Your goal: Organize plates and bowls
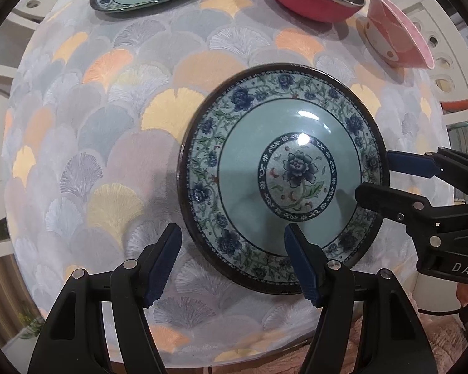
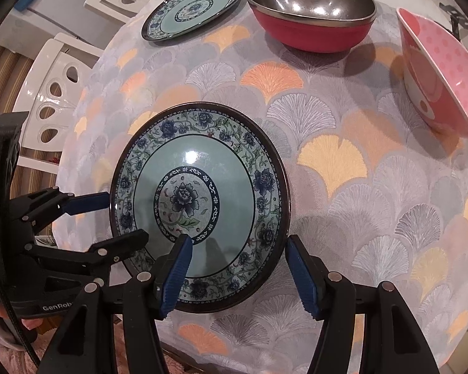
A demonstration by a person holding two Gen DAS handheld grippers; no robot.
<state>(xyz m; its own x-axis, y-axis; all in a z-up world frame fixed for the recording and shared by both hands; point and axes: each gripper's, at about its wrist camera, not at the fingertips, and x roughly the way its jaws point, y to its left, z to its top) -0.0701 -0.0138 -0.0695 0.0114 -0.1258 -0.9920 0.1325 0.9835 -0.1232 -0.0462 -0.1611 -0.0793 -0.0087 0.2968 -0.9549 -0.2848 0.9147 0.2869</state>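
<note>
Two tongs, left (image 1: pixel 234 265) and right (image 2: pixel 238 272), gape wide across opposite rims of the floral plate (image 2: pixel 199 205) at centre frame; close squarely before lifting it level.

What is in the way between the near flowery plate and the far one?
Nothing visible. Only tablecloth lies between the near plate and the far plate; the red bowl sits off to the right.

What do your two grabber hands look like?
Both the left gripper and right gripper are black plastic, each with two long fingers, ribbed blue pads and round silver pins. White lettering marks their bodies; a black cable trails by the left one.
</note>
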